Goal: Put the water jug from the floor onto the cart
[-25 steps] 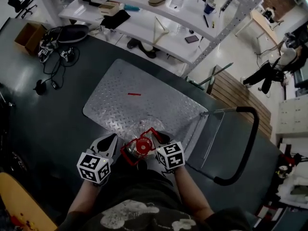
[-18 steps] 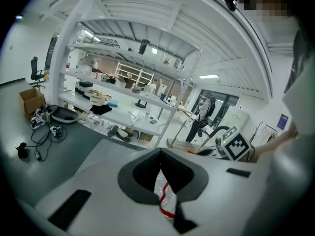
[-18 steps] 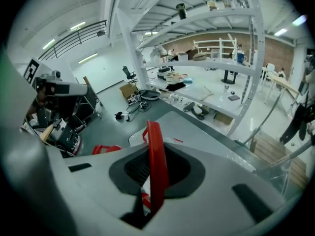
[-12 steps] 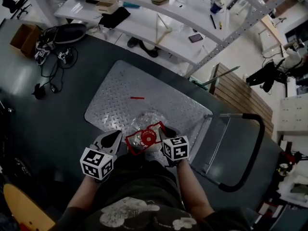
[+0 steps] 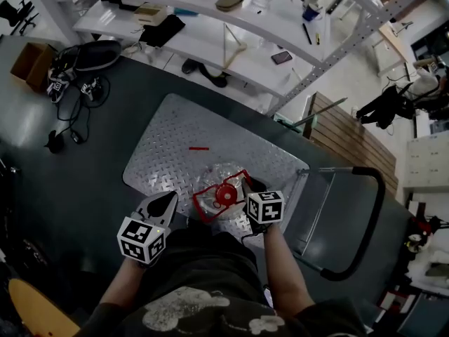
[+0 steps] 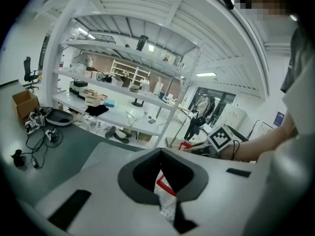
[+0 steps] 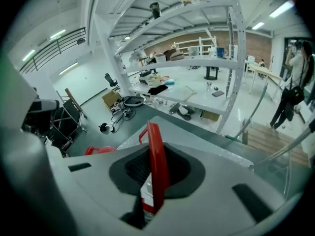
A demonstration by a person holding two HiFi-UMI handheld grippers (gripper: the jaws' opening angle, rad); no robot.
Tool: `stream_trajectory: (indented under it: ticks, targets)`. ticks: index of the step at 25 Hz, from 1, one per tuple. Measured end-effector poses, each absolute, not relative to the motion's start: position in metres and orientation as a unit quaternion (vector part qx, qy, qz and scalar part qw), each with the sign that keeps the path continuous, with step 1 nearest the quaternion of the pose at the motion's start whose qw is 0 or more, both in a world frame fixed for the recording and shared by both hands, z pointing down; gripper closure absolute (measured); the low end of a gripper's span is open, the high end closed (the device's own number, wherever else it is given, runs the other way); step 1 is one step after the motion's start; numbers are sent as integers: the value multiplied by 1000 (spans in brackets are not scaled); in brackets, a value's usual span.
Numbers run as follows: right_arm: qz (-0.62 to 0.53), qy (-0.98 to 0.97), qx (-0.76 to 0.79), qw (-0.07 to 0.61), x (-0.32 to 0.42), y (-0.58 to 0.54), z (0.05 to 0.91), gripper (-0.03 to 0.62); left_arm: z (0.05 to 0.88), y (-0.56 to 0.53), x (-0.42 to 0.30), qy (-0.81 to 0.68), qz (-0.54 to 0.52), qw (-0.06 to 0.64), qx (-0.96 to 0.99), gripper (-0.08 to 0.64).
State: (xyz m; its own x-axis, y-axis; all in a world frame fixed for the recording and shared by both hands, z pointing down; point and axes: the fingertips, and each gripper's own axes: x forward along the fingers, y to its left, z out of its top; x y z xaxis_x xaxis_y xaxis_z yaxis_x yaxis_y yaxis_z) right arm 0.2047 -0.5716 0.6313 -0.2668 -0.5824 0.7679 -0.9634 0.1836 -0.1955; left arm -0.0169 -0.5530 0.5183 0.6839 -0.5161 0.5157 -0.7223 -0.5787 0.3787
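Observation:
The water jug [image 5: 219,188] is clear with a red cap and a red handle [image 7: 155,167]. In the head view it is over the near edge of the cart's steel deck [image 5: 182,135]; I cannot tell whether it rests there. My right gripper [image 5: 254,190] is shut on the red handle, which stands upright between its jaws. My left gripper [image 5: 167,203] is a little left of the jug, apart from the handle. Its jaws are together, with a crumpled bit of clear plastic with a red strip [image 6: 165,193] caught between them.
The cart's black push handle [image 5: 365,220] loops up at the right. A small red stick [image 5: 198,148] lies on the deck. White shelving [image 5: 231,44] runs along the far side, with cables and a bag [image 5: 95,55] on the dark floor at the left.
The right gripper has carried the jug to the right and farther over the cart deck. The left gripper has stayed behind, and a gap has opened between it and the handle.

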Motion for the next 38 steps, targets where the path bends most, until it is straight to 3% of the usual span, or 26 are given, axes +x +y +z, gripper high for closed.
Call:
stream_trajectory:
  ticks: [20, 30, 38]
  targets:
    - [415, -643, 605, 220, 260, -547, 650, 561, 516, -544, 1, -325, 176, 282, 885, 552]
    - [388, -668, 604, 197, 257, -536, 637, 400, 505, -536, 7, -336, 169, 264, 888, 552]
    - [332, -657, 657, 160, 285, -502, 598, 396, 485, -507, 8, -371, 160, 242, 882, 552]
